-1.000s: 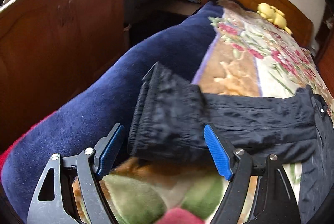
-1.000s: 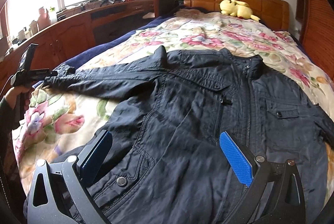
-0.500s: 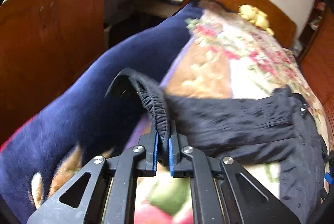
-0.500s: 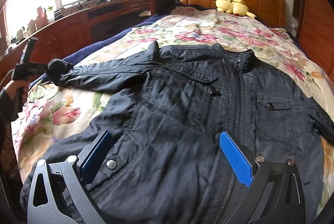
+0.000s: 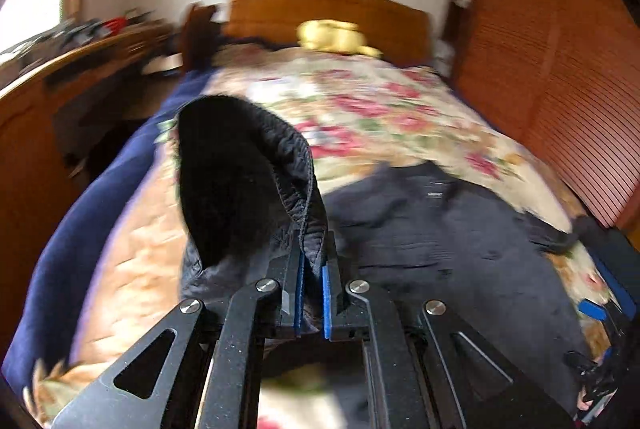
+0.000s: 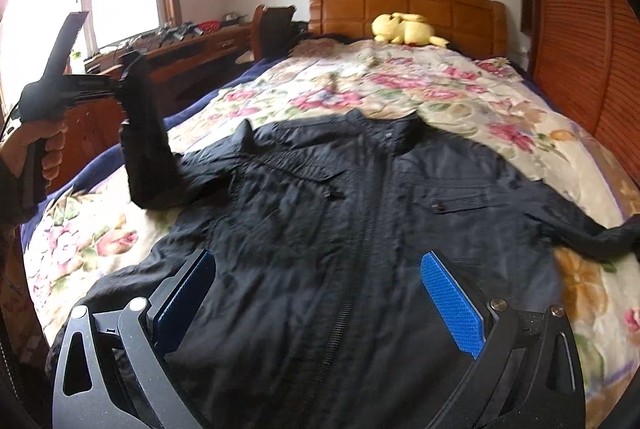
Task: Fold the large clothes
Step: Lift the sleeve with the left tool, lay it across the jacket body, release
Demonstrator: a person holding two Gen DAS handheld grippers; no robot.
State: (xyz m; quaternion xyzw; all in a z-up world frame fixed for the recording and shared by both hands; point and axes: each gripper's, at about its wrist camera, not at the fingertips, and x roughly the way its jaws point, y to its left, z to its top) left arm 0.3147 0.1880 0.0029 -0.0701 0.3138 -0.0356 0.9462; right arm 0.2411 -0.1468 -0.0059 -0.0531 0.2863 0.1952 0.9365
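A black zip jacket [image 6: 360, 213] lies front-up on the floral bedspread [image 6: 440, 89]. My left gripper [image 5: 311, 261] is shut on the elastic cuff [image 5: 296, 165] of the jacket's left sleeve. In the right wrist view that gripper [image 6: 120, 81] holds the sleeve [image 6: 148, 149] lifted off the bed, bent upward at the far left. My right gripper [image 6: 316, 293] hangs open over the jacket's lower front, nothing between its blue pads [image 6: 452, 301]. The other sleeve [image 6: 592, 233] trails off to the right.
A yellow plush toy [image 6: 404, 29] rests against the wooden headboard [image 6: 400, 5]. A wooden desk and cabinets [image 6: 180, 53] run along the bed's left side, a slatted wooden wardrobe [image 6: 580, 29] along the right. A dark blue blanket [image 5: 100, 197] edges the bed's left side.
My left gripper closed on the sleeve cuff, then lifted it up and swung it toward the jacket's middle. My right gripper drifted a little over the jacket and stayed open.
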